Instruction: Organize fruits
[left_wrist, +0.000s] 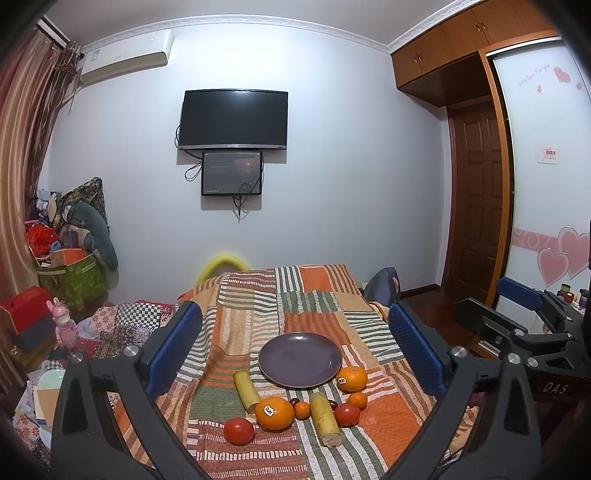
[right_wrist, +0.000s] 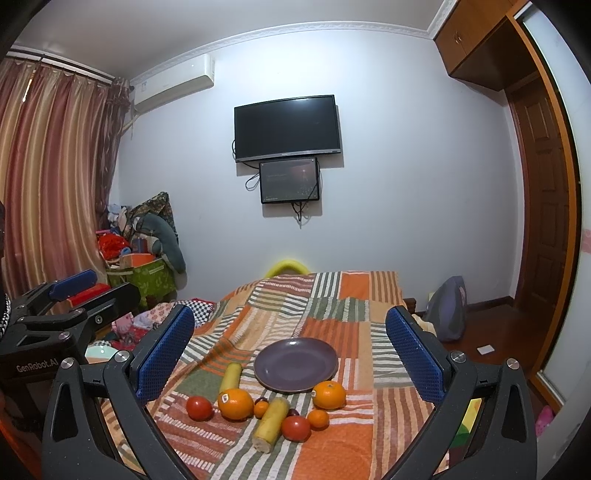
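- The fruits lie loose on the bed's patchwork blanket (left_wrist: 258, 295), clustered just in front of the empty purple plate (left_wrist: 300, 360): two big oranges (left_wrist: 274, 412), two small tangerines (left_wrist: 301, 410), two tomatoes (left_wrist: 239, 431), two cut yellow stalks (left_wrist: 325, 419), and small dark fruits tucked between them.
- Left tool (left_wrist: 295, 347) and right tool (right_wrist: 290, 350) both hover above, fingers spread wide, holding nothing.
- Likely risks: the blanket is soft and creased, so a nudged round fruit could roll off; tight packing means closing on one piece may knock its neighbours; the shallow plate may let stacked fruit slide out.
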